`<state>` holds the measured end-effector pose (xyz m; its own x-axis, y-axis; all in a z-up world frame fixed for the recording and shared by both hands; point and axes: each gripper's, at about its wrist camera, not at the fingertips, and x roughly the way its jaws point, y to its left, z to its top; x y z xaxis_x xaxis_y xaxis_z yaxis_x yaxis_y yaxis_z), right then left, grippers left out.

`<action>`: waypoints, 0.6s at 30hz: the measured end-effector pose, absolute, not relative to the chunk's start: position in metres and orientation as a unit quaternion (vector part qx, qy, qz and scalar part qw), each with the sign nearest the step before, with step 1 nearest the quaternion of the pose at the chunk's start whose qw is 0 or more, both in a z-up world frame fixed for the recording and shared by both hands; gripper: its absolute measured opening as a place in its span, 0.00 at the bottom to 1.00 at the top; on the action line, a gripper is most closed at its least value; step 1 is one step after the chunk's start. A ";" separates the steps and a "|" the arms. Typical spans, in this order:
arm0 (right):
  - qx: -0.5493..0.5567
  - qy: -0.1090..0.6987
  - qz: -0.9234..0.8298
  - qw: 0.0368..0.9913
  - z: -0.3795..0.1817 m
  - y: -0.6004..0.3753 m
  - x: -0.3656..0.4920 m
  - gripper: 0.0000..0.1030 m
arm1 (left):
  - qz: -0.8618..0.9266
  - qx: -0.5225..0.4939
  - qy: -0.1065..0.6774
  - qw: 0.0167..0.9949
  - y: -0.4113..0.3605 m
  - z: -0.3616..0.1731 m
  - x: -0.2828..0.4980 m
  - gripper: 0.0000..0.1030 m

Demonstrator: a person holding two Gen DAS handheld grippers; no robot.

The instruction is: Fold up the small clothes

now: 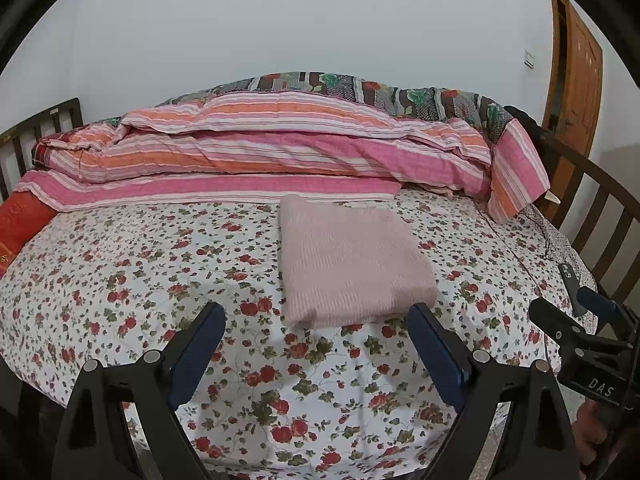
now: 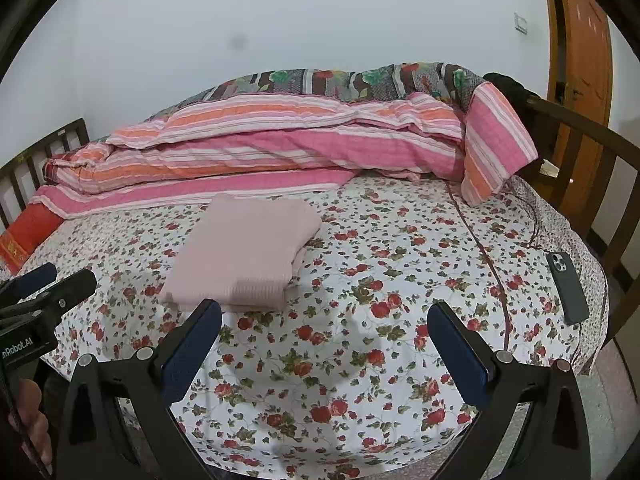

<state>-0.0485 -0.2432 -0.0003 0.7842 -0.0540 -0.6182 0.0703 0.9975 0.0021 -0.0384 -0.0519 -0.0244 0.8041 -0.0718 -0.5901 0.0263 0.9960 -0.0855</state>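
The left gripper (image 1: pixel 316 320) hovered over the bed (image 1: pixel 120 264), jaws spread and holding nothing. Just ahead lay the pink cloth (image 1: pixel 352 264), folded flat on the sheet. The right gripper (image 2: pixel 324 318) hung beside it, jaws likewise released. A phone (image 2: pixel 568 288) lay near the bed's right edge.

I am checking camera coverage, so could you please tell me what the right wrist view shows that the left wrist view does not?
Only the right wrist view shows the whole phone lying flat near the bed's right edge, and a dark smudge on the wall. Only the left wrist view shows the right gripper from the side. Both show the folded pink garment on the floral sheet, the striped quilt behind it and the door. Both grippers' jaws are open, holding nothing; the left gripper faces the garment.
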 end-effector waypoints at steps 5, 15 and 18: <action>0.012 0.326 -0.033 0.945 0.000 -0.245 -0.048 0.98 | -0.026 -0.034 0.311 0.950 -0.052 -0.024 -0.038 0.90; 0.010 0.322 -0.035 0.946 0.003 -0.244 -0.051 0.98 | -0.025 -0.035 0.309 0.950 -0.052 -0.023 -0.038 0.90; 0.011 0.322 -0.034 0.946 0.004 -0.244 -0.052 0.98 | -0.024 -0.034 0.308 0.950 -0.051 -0.023 -0.038 0.90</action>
